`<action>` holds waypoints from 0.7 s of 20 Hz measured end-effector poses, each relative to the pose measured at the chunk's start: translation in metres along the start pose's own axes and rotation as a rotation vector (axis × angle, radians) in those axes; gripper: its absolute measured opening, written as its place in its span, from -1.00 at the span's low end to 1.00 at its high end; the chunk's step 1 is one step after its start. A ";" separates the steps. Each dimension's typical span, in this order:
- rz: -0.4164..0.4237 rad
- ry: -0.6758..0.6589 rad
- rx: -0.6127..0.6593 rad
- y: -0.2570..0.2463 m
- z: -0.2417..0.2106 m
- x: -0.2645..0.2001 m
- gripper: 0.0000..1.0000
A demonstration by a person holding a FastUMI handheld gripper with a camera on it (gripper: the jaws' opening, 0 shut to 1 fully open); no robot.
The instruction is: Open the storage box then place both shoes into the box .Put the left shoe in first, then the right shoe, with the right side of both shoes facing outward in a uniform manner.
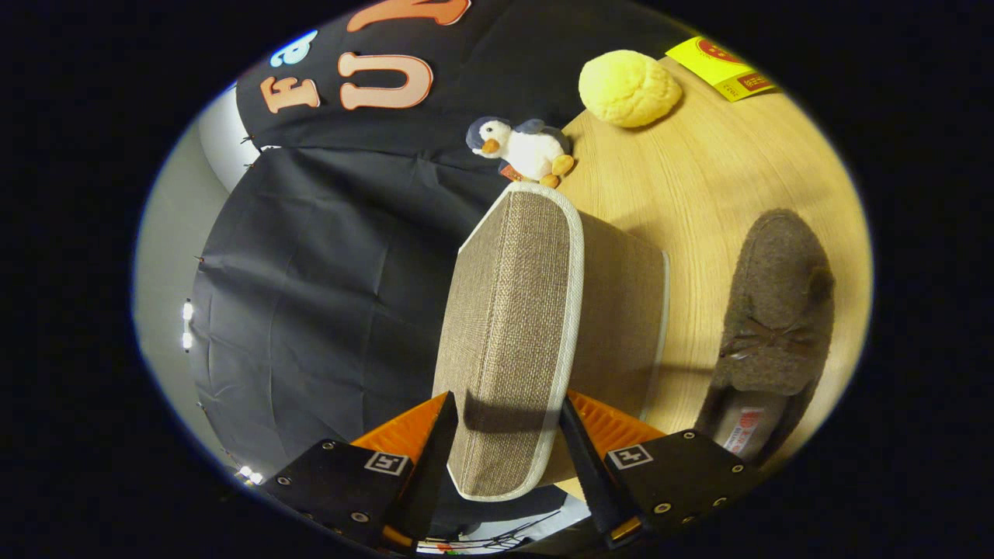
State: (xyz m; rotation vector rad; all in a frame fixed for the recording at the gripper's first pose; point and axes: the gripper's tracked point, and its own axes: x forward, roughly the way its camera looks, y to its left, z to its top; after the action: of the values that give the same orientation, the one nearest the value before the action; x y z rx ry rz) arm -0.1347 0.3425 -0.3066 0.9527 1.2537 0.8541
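Claw (505, 435) clamped on storage box lid (512, 326), brown shoe (776, 310) beside, insole label (744, 432) unreadable

Woven tan box lid (509, 326) raised on edge; brown shoe (769, 326) lies beside box

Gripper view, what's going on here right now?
A hand-held gripper has its two fingers on either side of a brown woven fabric panel with pale trim, which looks like the storage box's lid. The fingers seem to pinch it, one on each face. Just past it on the wooden table lies a brown slipper, apart from the panel. Farther off are a toy penguin, a yellow plush ball and a yellow packet. No shoe looks placed yet.
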 end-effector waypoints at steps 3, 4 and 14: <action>0.052 -0.031 0.012 0.015 0.009 -0.017 0.39; 0.078 -0.054 0.022 0.024 0.014 -0.024 0.33; 0.130 -0.116 -0.117 0.110 0.026 -0.017 -0.46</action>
State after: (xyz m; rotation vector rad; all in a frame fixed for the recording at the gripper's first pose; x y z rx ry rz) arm -0.1128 0.3657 -0.1968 0.9836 1.0402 0.9501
